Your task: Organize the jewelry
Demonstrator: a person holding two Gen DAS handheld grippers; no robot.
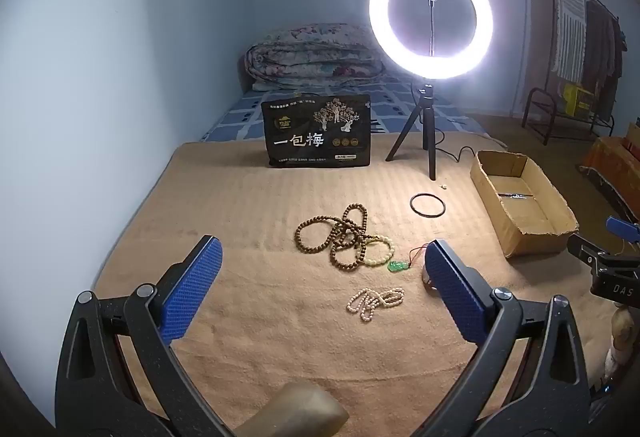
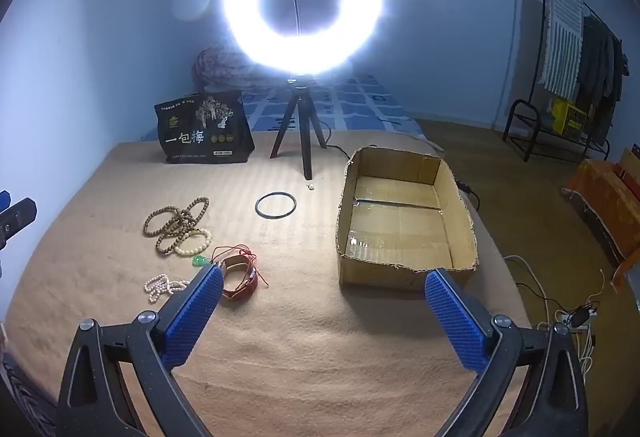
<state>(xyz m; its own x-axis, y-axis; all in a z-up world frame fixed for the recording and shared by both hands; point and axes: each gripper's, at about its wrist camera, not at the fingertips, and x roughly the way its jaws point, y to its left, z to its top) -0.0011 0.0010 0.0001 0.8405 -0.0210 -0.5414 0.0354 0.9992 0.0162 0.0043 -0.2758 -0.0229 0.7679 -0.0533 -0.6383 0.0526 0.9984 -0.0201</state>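
On the tan blanket (image 1: 260, 337) lie a tangled brown bead strand (image 1: 345, 233) (image 2: 180, 221), a cream bead bracelet (image 1: 391, 249) (image 2: 209, 239), a green pendant on red cord (image 1: 397, 265) (image 2: 200, 260), a pearl strand (image 1: 372, 303) (image 2: 160, 285), a black ring (image 1: 412, 205) (image 2: 257, 205) and a brown leather band (image 2: 242, 293). An empty cardboard box (image 2: 384, 271) (image 1: 528, 243) stands to their right. My left gripper (image 1: 323, 245) hovers open above the beads. My right gripper (image 2: 324, 273) is open between the leather band and the box, holding nothing.
A lit ring light (image 1: 380, 17) on a tripod (image 2: 304, 153) stands at the back, with a black snack bag (image 1: 318, 133) to its left. A folded quilt (image 1: 312, 53) lies behind. Cables (image 2: 560, 309) and a clothes rack (image 2: 568, 57) are off the bed's right side.
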